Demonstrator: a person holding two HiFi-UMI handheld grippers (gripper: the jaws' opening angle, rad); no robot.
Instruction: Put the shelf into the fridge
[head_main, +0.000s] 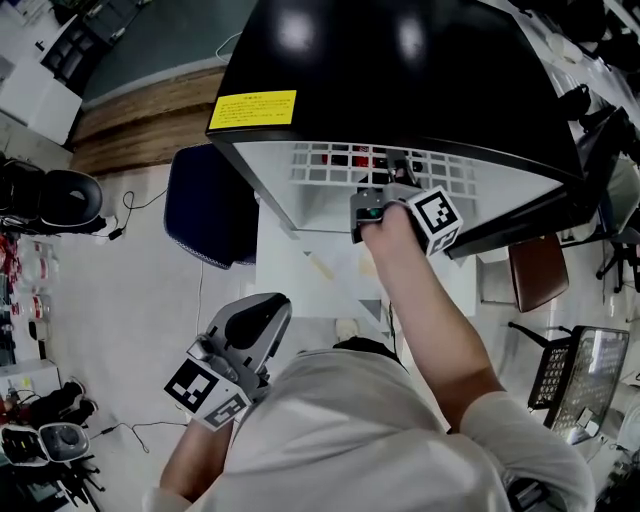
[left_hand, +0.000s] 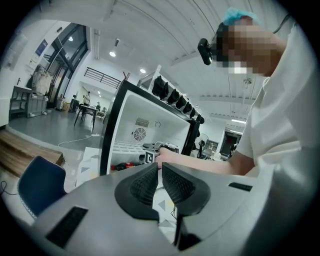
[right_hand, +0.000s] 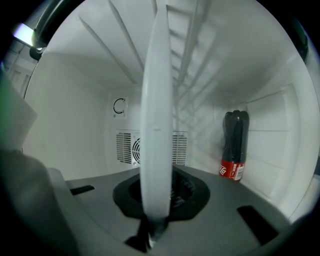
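Shelf (right_hand: 156, 125): white grid, seen edge-on | right tongs (right_hand: 157, 210) clamp its near edge inside fridge (right_hand: 75, 125); bottle (right_hand: 235, 145) well clear | left tongs (left_hand: 160, 172) closed, empty.

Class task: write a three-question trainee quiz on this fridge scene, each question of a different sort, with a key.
1. True or false: the right gripper is shut on the shelf.
2. What else is inside the fridge? A. bottle; B. bowl; C. box.
3. Fill in: the left gripper holds ____.
Key: 1 true; 2 A; 3 nothing.
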